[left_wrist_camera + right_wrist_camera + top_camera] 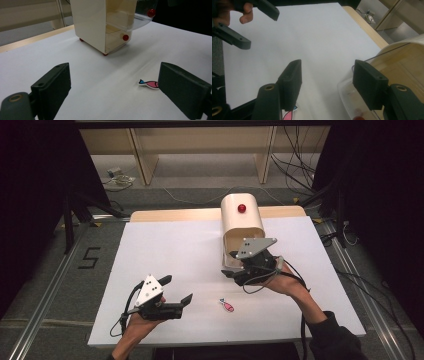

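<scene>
The right gripper [239, 270] hangs at the near, open end of the cream cabinet [242, 222], its jaws spread wide and holding nothing. In the right gripper view one jaw stands in front of the clear curved door [352, 92], and I cannot tell whether it touches the rim. A small red knob [357, 117] sits low on that door, just below the jaws.

The door looks like thin clear plastic: light, stiff, slick and likely to crack or flex under a hard squeeze. The knob is probably the best place to take hold, since the curved face gives flat pads little purchase. The cabinet seems light on its small red feet [105, 53], so a strong pull could drag the whole box across the white table [165, 245].

To the near left lies a flat pink fish piece [227, 306], alone on the table between the two hands. It looks thin and light, hard to pinch from above; sliding a jaw under an edge may serve better.

Farther left, the left gripper [177, 291] hovers low, jaws wide apart and empty, facing the fish.
</scene>
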The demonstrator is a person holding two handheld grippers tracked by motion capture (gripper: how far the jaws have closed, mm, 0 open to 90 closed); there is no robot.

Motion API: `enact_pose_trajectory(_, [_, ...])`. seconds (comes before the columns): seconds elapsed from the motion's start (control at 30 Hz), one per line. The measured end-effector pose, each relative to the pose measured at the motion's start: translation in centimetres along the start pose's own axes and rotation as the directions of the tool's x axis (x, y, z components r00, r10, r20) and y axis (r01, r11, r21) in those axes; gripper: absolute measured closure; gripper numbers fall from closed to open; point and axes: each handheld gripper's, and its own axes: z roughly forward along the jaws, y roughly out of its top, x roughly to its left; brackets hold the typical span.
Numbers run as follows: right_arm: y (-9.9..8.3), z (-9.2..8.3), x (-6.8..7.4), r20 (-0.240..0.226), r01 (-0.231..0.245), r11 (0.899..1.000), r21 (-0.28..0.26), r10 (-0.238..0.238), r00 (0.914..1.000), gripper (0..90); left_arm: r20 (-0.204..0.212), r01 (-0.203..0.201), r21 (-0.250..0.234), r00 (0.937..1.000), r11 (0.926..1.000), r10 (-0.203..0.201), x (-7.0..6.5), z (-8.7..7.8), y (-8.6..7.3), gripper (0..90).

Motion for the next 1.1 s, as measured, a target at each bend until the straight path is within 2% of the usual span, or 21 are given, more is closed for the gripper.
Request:
enact_pose_trajectory(0.73, [-0.8,2.2,2.4,-0.045,0.039,0.997,0.068,-0.036,0.9983,36.1,-0.004,0.001,-0.004,1.0000,1.0000,-0.001,0.0,-0.1,0.0,11.0])
enact_pose_trajectory(1.1, [-1.2,3.1,2.8,-0.057,0.042,0.995,0.092,-0.037,0.9977,35.4,-0.004,0.003,-0.003,1.0000,1.0000,-0.003,0.1,-0.1,0.0,11.0])
